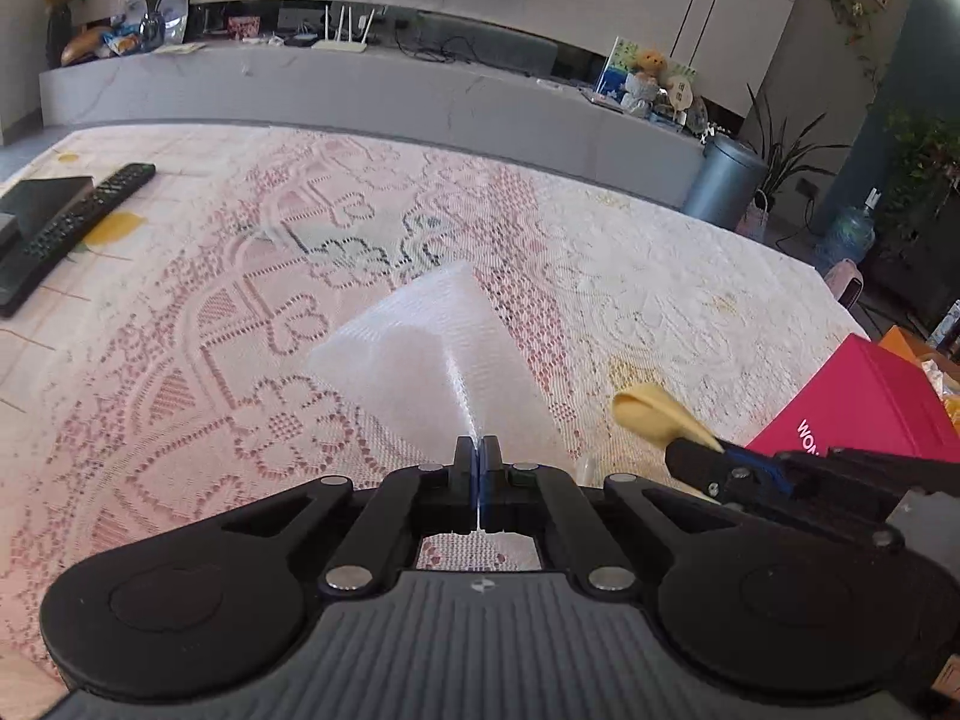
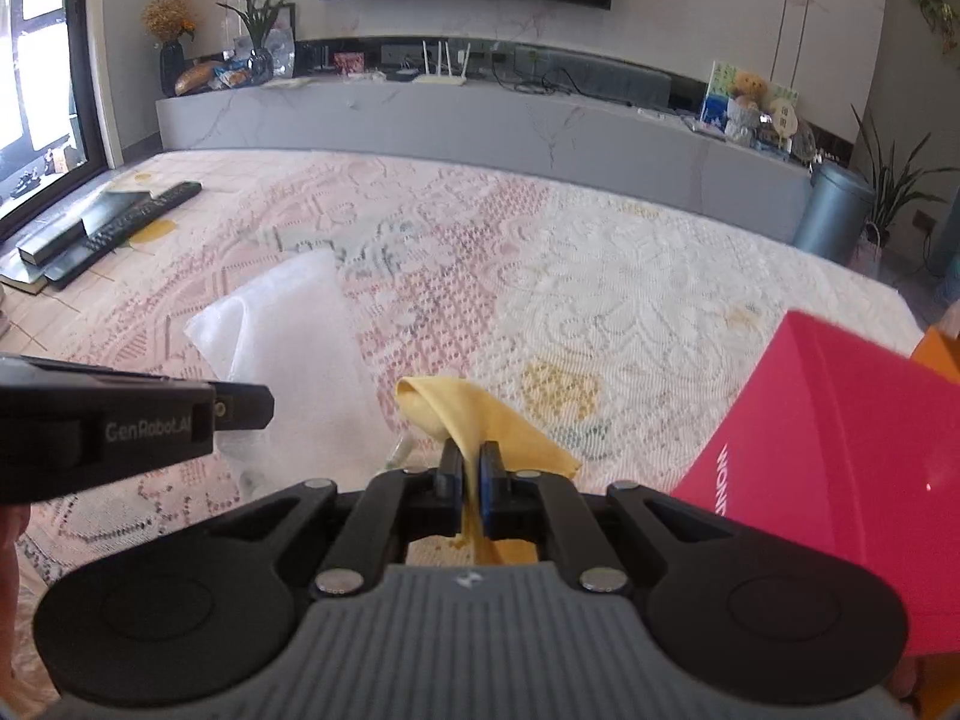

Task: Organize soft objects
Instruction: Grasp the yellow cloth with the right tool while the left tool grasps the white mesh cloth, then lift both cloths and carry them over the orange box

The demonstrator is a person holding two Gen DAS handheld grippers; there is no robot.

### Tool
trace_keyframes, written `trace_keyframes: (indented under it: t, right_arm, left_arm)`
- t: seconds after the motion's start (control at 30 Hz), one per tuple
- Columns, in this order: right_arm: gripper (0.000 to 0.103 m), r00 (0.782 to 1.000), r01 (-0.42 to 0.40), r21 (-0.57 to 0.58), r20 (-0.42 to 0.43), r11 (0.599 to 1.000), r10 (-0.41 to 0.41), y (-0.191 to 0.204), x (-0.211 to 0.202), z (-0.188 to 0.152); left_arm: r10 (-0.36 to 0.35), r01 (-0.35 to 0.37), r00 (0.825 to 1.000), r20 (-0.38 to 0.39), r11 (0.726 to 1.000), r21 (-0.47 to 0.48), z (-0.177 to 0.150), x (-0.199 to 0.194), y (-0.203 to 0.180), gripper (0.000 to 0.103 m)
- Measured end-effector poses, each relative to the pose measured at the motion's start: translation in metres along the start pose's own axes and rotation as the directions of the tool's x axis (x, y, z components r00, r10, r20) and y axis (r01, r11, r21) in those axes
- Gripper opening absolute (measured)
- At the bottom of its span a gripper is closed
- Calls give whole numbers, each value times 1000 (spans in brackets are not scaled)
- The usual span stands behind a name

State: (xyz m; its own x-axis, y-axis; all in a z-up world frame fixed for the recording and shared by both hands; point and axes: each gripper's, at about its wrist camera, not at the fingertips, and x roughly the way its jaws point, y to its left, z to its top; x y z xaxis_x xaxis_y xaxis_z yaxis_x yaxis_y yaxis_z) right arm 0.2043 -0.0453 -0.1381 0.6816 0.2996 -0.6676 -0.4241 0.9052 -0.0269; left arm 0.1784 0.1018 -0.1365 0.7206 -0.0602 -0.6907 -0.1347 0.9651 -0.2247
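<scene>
Two cloths [image 1: 432, 354] between pinched fingers [image 1: 463, 462]

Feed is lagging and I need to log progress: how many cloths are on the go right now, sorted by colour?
White woven cloth, pinched in the left tool: 1
Yellow soft cloth, pinched in the right tool: 1
Total: 2 cloths, both lifted over the pink lace tablecloth.

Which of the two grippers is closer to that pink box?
Right. The right gripper, clamping the yellow cloth, sits beside the pink box; the left gripper is farther off, holding the white cloth.
</scene>
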Motion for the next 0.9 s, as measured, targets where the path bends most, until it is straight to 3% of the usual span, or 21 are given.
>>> trace_keyframes:
  t: [0.4,0.63,0.9]
  right_arm:
    - [2,990,-62,82,131,995,51,-5,-88,13]
    - [2,980,-26,126,197,992,0,-13,-136,11]
    - [3,965,59,191,242,980,-106,-50,-190,-1]
  left_arm:
    - [-34,30,990,139,999,36,1,-64,-18,0]
    - [-80,72,977,197,996,47,-3,-101,-33,0]
    - [-171,148,954,245,983,109,-5,-132,-69,0]
